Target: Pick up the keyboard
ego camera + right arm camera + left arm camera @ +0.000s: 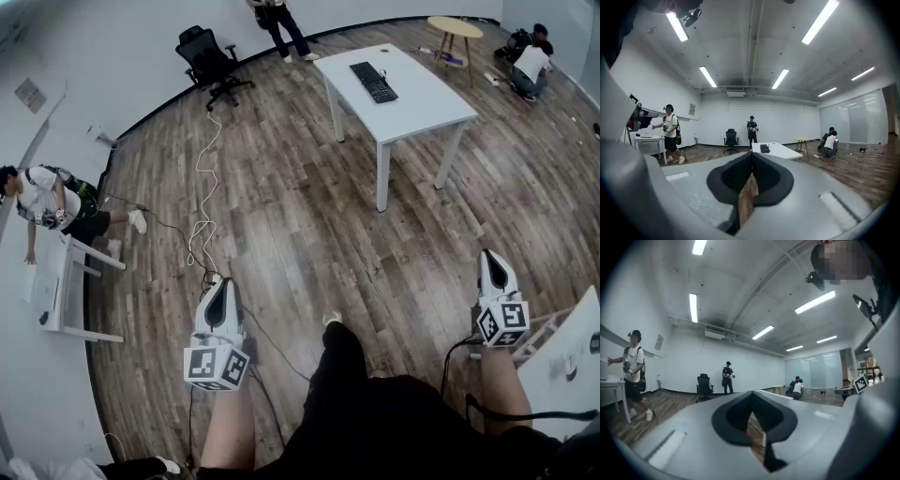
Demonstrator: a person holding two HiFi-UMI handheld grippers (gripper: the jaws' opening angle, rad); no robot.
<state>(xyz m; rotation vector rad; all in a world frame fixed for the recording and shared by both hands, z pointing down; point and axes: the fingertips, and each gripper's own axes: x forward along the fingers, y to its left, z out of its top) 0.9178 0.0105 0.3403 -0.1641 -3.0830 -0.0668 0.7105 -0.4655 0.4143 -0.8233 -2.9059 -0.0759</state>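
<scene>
While holding the left claw [218, 286] and right claw [490, 258] closed and empty, well short of the bench [427, 98], approach it; open both only beside the keyboard [374, 82] lying flat on the bench top.

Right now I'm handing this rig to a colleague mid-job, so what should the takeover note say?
Left gripper: fingers shut, nothing between them.
Right gripper: fingers shut, nothing between them.
Keyboard: lying on the white table, well ahead of both grippers, out of reach and untouched.
Done: nothing yet.
Left: walk up to the table, open the fingers, close them on the keyboard and lift it.
</scene>
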